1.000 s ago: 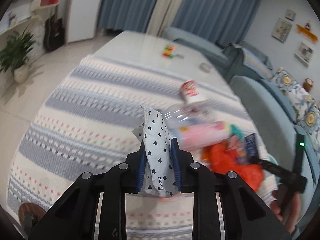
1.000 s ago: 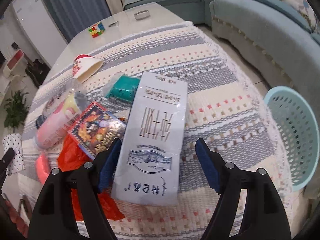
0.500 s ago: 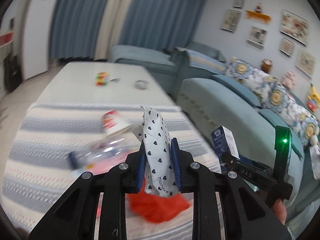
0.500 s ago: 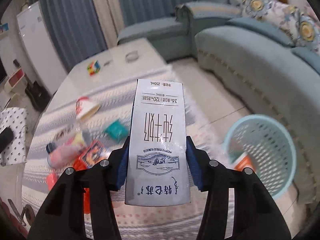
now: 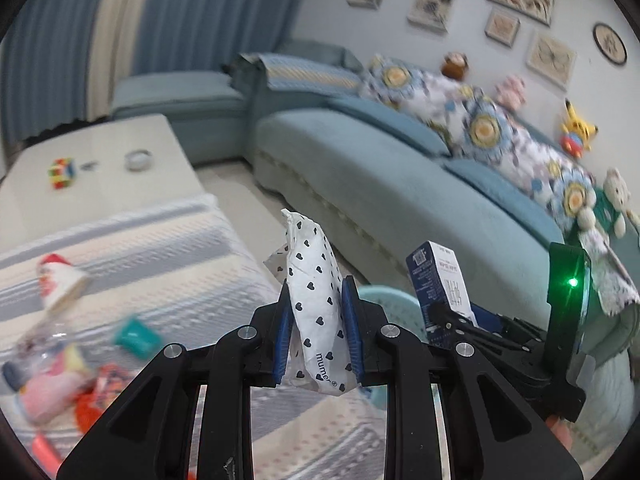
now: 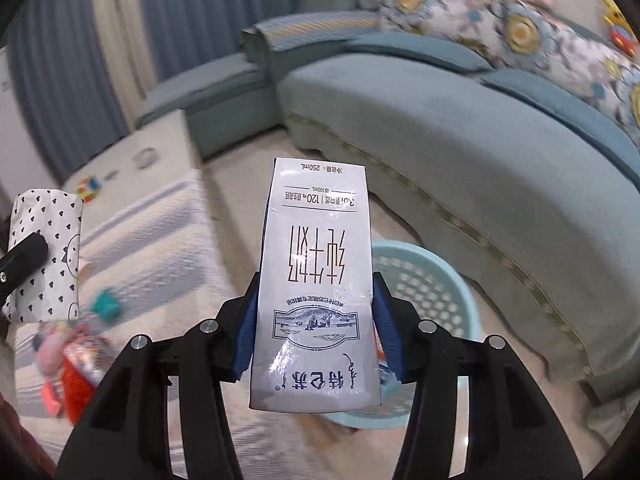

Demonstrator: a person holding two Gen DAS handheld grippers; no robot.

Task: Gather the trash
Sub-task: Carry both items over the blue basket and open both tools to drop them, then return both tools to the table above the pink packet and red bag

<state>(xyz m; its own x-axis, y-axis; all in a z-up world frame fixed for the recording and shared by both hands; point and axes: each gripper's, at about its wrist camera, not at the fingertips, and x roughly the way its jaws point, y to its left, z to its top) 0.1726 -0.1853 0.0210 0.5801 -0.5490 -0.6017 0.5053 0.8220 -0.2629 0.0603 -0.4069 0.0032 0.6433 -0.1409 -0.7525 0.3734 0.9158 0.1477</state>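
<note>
My left gripper point(image 5: 317, 324) is shut on a white tissue pack with black hearts point(image 5: 316, 292); the pack also shows at the left of the right wrist view point(image 6: 46, 256). My right gripper point(image 6: 314, 334) is shut on a white milk carton point(image 6: 316, 292), held in the air over the light-blue basket point(image 6: 436, 280). The carton point(image 5: 440, 280) and basket rim point(image 5: 396, 304) show in the left wrist view too. More trash lies on the striped tablecloth point(image 5: 160, 256): a paper cup point(image 5: 60, 284), a teal wrapper point(image 5: 136, 336), a pink bottle point(image 5: 44, 392) and an orange bag point(image 6: 76, 384).
A blue sofa point(image 6: 460, 140) with flowered cushions curves behind the basket. The white table end point(image 5: 104, 160) holds a puzzle cube point(image 5: 62, 168) and a small round dish point(image 5: 138, 160). Floor lies between table and sofa.
Both grippers swung right, away from the table, toward the basket and sofa. The right gripper closed on the milk carton and lifted it; the left kept its hold on the tissue pack.
</note>
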